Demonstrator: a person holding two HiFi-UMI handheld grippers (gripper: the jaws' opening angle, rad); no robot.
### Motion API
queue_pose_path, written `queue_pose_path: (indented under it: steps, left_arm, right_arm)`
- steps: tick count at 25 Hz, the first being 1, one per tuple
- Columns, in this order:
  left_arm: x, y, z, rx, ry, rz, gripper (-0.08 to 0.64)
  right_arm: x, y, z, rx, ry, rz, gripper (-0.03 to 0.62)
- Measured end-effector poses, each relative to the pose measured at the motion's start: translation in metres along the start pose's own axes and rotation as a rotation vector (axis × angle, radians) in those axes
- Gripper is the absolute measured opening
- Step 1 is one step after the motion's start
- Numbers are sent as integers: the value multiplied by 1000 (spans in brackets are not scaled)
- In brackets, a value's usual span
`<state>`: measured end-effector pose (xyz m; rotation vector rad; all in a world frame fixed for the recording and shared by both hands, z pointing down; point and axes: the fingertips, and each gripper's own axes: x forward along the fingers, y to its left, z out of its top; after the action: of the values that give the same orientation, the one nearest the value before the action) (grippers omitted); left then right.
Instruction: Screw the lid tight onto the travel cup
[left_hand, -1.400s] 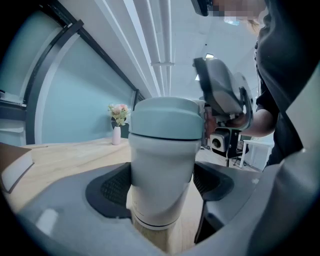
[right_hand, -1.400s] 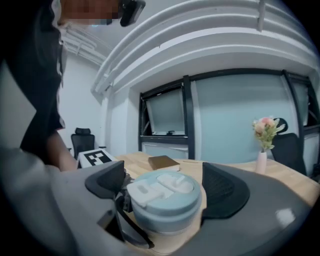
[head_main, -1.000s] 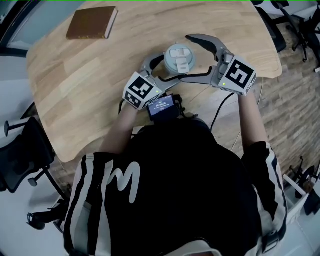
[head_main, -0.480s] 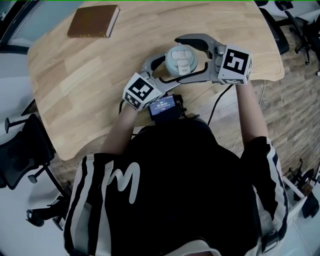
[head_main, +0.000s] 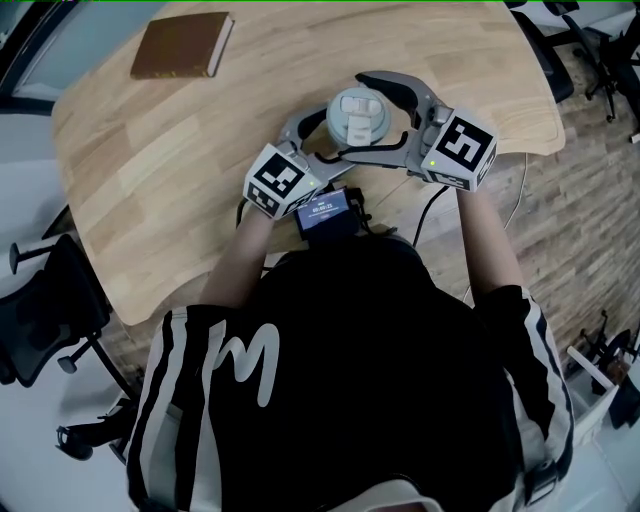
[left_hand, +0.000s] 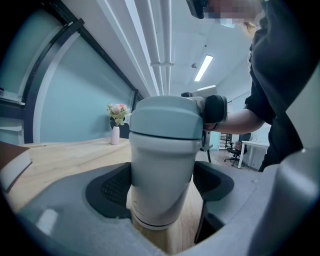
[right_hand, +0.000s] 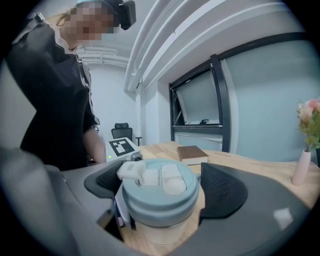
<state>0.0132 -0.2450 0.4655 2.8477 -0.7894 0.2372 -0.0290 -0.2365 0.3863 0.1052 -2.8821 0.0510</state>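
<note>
The left tongs are clenched on the body of the travel cup, a dark pad pressed to either side of its pale wall below the lid. Seen from the head view, they reach the cup from about 7 o'clock. The right tongs come in from about 4 o'clock, higher up, and grip the lid, with one pad at its 12 o'clock side and the other at its 6 o'clock side.

The cup stands upright on the tabletop, its long axis vertical, base down and lid facing straight up. The lid sits level on the cup's mouth. Its white flip tab lies toward 6 o'clock in the head view, on the person's side. The cup is near the tabletop's edge closest to the person, straight ahead of the chest at 12 o'clock.

A brown book lies flat on the tabletop at about 10 o'clock from the cup, well apart from it. In the left gripper view a small vase of flowers stands far back on the tabletop.
</note>
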Motion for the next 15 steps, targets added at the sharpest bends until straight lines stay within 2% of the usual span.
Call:
queue_pose_path:
  steps: [10,15]
  left_arm:
    - [1,0,0,-4,-1,0,393]
    - [1,0,0,-8,-2,6,394]
  right_arm:
    - [-2,-10,-5,87,34,-257,485]
    - [-3,-15,-6,141,35,-420,485]
